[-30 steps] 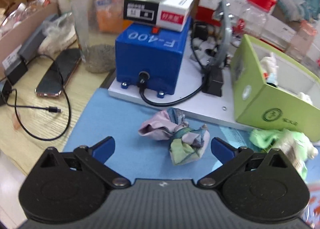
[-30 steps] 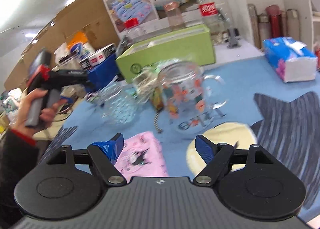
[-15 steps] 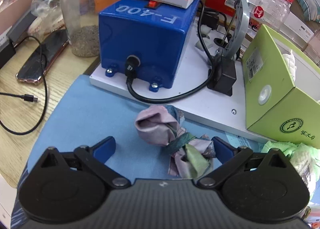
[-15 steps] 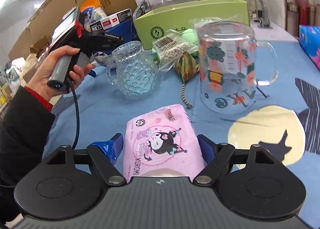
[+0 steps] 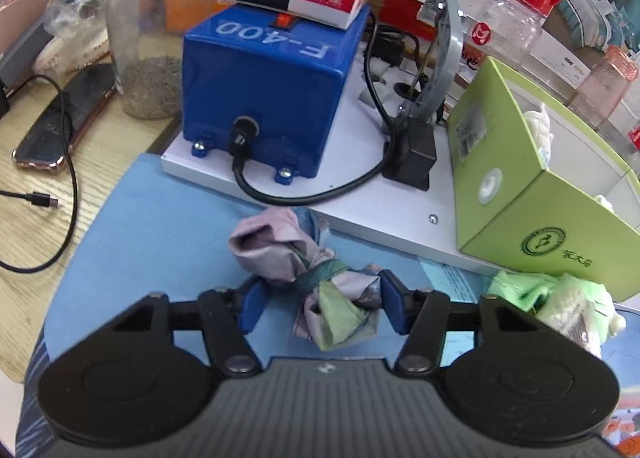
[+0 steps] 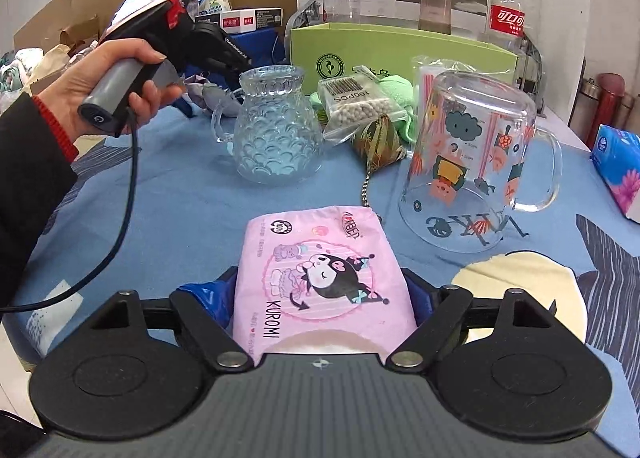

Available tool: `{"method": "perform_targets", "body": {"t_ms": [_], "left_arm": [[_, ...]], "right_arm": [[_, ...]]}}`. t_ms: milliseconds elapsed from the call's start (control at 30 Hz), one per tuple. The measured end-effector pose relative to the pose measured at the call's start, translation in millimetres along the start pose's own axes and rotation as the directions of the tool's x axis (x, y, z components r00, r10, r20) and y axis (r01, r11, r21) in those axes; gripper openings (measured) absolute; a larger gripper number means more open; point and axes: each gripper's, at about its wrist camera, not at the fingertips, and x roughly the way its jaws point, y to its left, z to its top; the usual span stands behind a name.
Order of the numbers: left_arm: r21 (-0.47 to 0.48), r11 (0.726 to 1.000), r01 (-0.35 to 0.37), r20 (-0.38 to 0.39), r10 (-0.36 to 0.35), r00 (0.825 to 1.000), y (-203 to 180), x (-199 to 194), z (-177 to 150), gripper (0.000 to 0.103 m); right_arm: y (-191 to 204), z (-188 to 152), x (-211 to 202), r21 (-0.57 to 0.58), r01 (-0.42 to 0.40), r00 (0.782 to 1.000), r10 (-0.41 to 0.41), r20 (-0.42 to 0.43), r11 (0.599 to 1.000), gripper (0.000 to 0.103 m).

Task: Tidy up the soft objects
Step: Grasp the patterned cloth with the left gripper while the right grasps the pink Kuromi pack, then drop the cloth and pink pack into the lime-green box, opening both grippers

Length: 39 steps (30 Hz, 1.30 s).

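A crumpled pink, green and grey cloth [image 5: 304,262] lies on the blue tablecloth [image 5: 152,218] in the left wrist view. My left gripper [image 5: 320,308] has its blue pads on either side of the cloth's near end and is closing on it. A pink Kuromi tissue pack [image 6: 316,278] lies on the tablecloth in the right wrist view. My right gripper [image 6: 320,298] has its pads pressed against both sides of the pack. A green box [image 5: 536,186] stands to the right, open on top, with white soft things inside.
A blue F-400 machine [image 5: 272,90] on a white board sits behind the cloth. A green cloth and a bead bag [image 5: 560,306] lie at right. A glass jug [image 6: 276,130], a printed glass mug [image 6: 472,162] and a tissue pack [image 6: 618,170] stand beyond the pink pack.
My left gripper moved forward and down over the cloth and its jaws narrowed around it. My right gripper came down over the pink pack and closed on its sides.
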Motion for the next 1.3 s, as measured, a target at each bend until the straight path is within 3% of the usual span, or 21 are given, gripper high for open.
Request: {"method": "perform_targets", "body": {"t_ms": [67,200,300,433,567,733,900,1000,1067,1100,1133,1200,1300], "left_arm": [[0.0,1.0,-0.003,0.007,0.003,1.0,3,-7,-5,0.056],[0.01,1.0,0.02,0.012,-0.02,1.0,11,-29,-15,0.055],[0.033,0.999,0.022,0.035,-0.023,0.999,18,-54,-15,0.055],[0.082,0.996,0.039,0.094,-0.047,0.995,11,-87,0,0.055],[0.136,0.985,0.108,0.141,-0.127,0.982,-19,-108,32,0.055],[0.22,0.963,0.153,0.169,-0.192,0.967,-80,-106,72,0.055],[0.254,0.946,0.2,0.133,-0.239,0.962,-133,-73,100,0.055],[0.267,0.942,0.203,0.092,-0.235,0.968,-155,-42,106,0.056],[0.272,0.941,0.201,0.061,-0.226,0.972,-163,-25,108,0.059],[0.269,0.942,0.201,0.046,-0.221,0.974,-163,-17,107,0.073],[0.263,0.943,0.203,0.049,-0.224,0.973,-163,-12,107,0.079],[0.262,0.944,0.203,0.052,-0.223,0.973,-161,-7,106,0.079],[0.258,0.947,0.189,0.063,-0.212,0.975,-157,-6,106,0.079]], "right_arm": [[-7,3,-4,0.036,-0.03,1.0,0.03,-0.001,0.999,0.05],[-8,9,-19,0.044,-0.087,0.996,0.086,0.023,0.995,0.048],[-7,28,-36,0.026,-0.178,0.982,0.176,0.072,0.984,0.048],[-19,76,-55,-0.053,-0.225,0.96,0.231,0.159,0.973,0.049],[-50,140,-50,-0.128,-0.164,0.963,0.187,0.193,0.978,0.049],[-111,221,-7,-0.083,-0.062,0.979,0.077,0.187,0.995,0.049],[-143,273,59,-0.079,-0.017,0.989,0.028,0.142,0.997,0.05],[-152,285,101,-0.06,-0.047,0.993,0.054,0.109,0.997,0.053],[-160,287,130,-0.003,-0.069,0.997,0.069,0.044,0.998,0.054],[-162,288,145,0.032,-0.07,0.997,0.071,-0.024,0.997,0.055],[-164,288,157,0.053,-0.091,0.993,0.095,-0.066,0.994,0.056],[-170,285,168,0.109,-0.163,0.983,0.17,-0.066,0.981,0.058],[-169,283,163,0.101,-0.161,0.986,0.164,-0.025,0.982,0.06]]}}
